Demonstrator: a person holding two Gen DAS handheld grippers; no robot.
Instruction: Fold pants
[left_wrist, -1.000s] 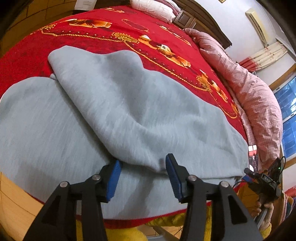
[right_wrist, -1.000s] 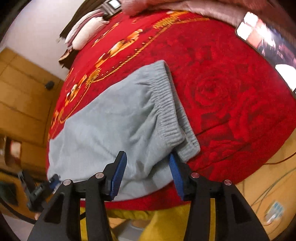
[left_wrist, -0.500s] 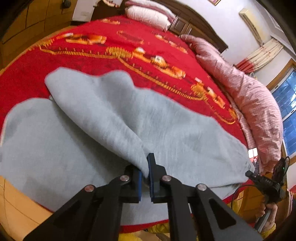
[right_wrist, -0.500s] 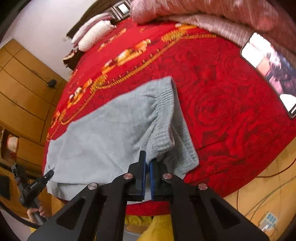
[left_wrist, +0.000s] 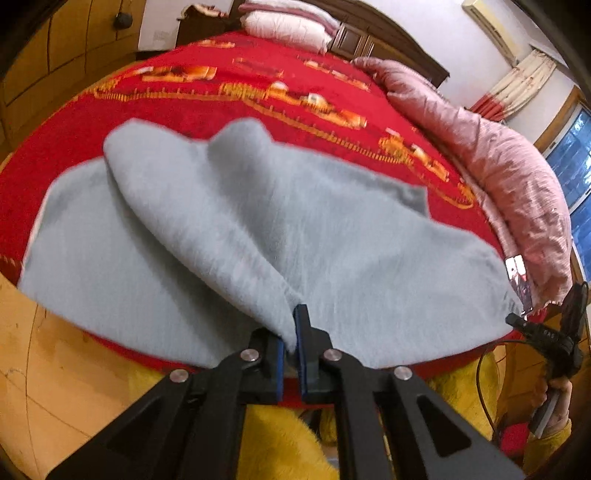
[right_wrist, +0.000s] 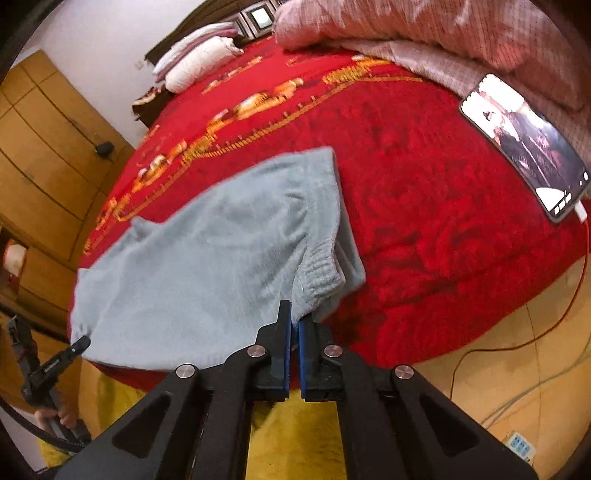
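the grey pants (left_wrist: 280, 236) lie across the near edge of the bed (left_wrist: 229, 107), on its red blanket with gold patterning. the left tool (left_wrist: 290, 341) is pinched tight on a fold of the pants' near edge, its blue pads pressed together with the cloth between them; from that pinch a ridge of fabric rises and runs away toward the far left of the pants. in the left wrist view the rest of the pants spread flat to either side of that ridge, one part reaching toward the bed's left edge, the other toward the pink quilt (left_wrist: 509, 173) bunched along the bed's right side.

the right tool (right_wrist: 294, 325) is likewise clamped shut, gripping the pants (right_wrist: 207, 266) just beside the ribbed elastic waistband (right_wrist: 321, 273), which is gathered and lifted off the bed at the pinch. beyond the waistband, on the bed (right_wrist: 424, 206), a phone (right_wrist: 524, 147) with a lit screen lies near the quilt (right_wrist: 443, 40), well apart from the pants. white pillows (right_wrist: 195, 62) sit at the far end of the bed. the motion blur softens the cloth in both views. each view catches the opposite tool at the pants' far corner, held by a hand (left_wrist: 554, 402).
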